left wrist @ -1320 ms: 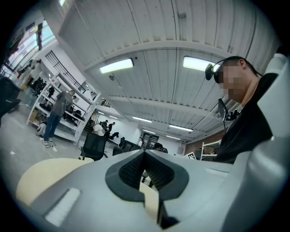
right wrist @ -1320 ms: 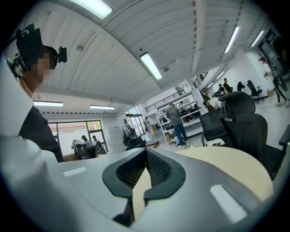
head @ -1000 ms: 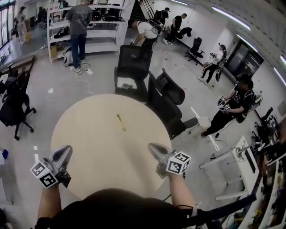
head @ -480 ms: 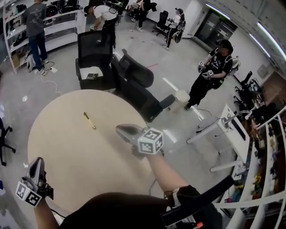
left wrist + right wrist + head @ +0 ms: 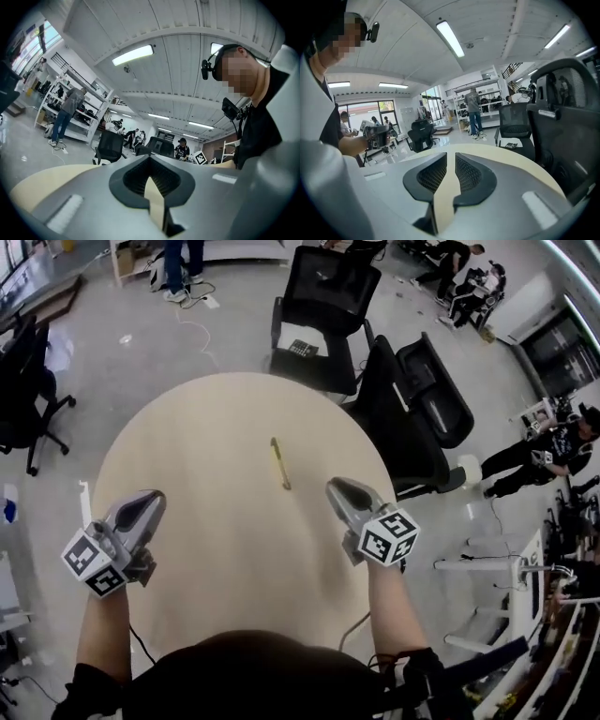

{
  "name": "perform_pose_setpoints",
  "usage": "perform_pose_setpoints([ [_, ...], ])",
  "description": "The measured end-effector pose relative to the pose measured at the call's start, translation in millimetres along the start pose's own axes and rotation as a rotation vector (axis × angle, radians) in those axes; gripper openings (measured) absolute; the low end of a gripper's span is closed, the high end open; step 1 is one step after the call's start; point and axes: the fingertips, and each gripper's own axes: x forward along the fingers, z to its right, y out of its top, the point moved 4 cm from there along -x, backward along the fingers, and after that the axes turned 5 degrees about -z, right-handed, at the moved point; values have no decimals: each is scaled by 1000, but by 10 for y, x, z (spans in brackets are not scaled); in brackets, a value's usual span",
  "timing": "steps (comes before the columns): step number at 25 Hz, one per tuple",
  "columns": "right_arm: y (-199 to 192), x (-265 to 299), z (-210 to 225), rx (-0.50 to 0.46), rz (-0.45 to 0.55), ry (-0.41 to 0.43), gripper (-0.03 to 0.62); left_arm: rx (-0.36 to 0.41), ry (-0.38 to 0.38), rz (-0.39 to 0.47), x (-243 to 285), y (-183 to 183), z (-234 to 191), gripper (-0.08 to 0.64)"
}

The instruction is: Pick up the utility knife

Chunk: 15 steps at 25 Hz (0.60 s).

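Your left tongs (image 5: 148, 505) have come up from the lower left corner of the head view. They now hang over the near left part of the desk (image 5: 216, 559). Their jaws meet at the tips and hold nothing. The utility knife (image 5: 279, 463), a slim yellow bar, lies flat on the desk ahead of both tongs and between them. It is somewhat nearer the right pair and well apart from either. Half a second ago it lay up to the left of your right tongs (image 5: 339, 491), which have drawn back toward the desk's near edge. Their jaws have just been opening and stand a narrow slit apart, with only the desk top showing through.

Both tongs have smooth grey shells and dark ribbed pads, and each carries a black-and-white marker cube (image 5: 389, 538). The desk is round, pale beige and matte. Around it is a glossy grey floor (image 5: 122, 362). Two black office chairs (image 5: 422, 409) stand beyond the right tongs, and a person in black (image 5: 553, 451) is far off to their right.
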Motion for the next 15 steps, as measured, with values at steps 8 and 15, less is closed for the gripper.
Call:
perform_pose_setpoints([
  [8,-450,1503,527,-75,-184,-63,131,17,15,-46,637,-506,-816,-16],
  [15,-929,2197,811,-129,-348,-88,210,53,-59,-95,1076,-977,-1077,-17],
])
